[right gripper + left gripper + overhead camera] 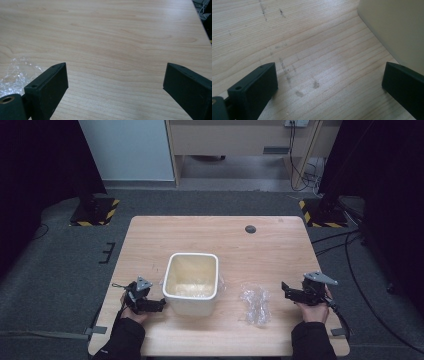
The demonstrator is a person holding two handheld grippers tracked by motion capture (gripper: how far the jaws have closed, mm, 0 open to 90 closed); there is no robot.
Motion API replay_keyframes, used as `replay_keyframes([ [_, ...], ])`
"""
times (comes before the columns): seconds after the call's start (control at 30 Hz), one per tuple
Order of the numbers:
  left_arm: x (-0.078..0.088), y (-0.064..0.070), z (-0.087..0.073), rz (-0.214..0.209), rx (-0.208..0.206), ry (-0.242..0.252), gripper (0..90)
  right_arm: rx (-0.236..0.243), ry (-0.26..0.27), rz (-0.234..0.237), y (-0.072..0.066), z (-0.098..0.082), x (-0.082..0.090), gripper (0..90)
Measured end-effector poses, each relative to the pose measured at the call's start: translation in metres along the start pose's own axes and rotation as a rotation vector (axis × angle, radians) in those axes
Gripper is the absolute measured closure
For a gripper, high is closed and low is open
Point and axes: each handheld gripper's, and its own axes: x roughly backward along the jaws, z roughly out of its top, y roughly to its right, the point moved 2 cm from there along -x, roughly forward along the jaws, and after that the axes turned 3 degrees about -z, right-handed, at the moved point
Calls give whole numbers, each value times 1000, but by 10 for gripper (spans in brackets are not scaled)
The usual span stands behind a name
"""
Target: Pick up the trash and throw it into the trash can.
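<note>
The crumpled clear plastic wrap point(255, 304) is seen lying on the surface point(215, 232), just inward of the right claw point(286, 290), whose jaws are spread wide and empty. The left claw point(161, 304), likewise open, is held beside the white bin point(191, 282).

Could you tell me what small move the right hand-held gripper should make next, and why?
Probably ease the right hand-held gripper toward the crumpled clear plastic: its jaws stand open and empty, and the plastic lies on the table between it and the white bin.
</note>
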Motion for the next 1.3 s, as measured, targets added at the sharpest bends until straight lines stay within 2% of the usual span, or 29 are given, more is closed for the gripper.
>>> replay_keyframes([
  [0.1,0,0,0,0,0,0,0,-20,34,11,2,5,10,56],
  [0.2,0,0,0,0,0,0,0,-5,58,11,1,10,19,54],
  [0.67,0,0,0,0,0,0,0,-10,141,53,-9,29,48,42],
  [0.8,0,0,0,-1,-1,0,0,-3,163,71,-17,34,55,37],
  [1.0,0,0,0,-2,-2,0,0,15,169,105,-29,37,60,31],
  [1.03,0,0,0,-2,-1,0,0,17,172,123,-36,38,61,31],
  [1.17,0,0,0,-2,-2,-1,0,32,168,149,-44,38,61,32],
  [1.23,0,0,0,-2,-2,0,0,36,161,187,-53,37,61,32],
  [1.3,0,0,0,-2,-1,-1,0,37,149,201,-58,36,59,30],
])
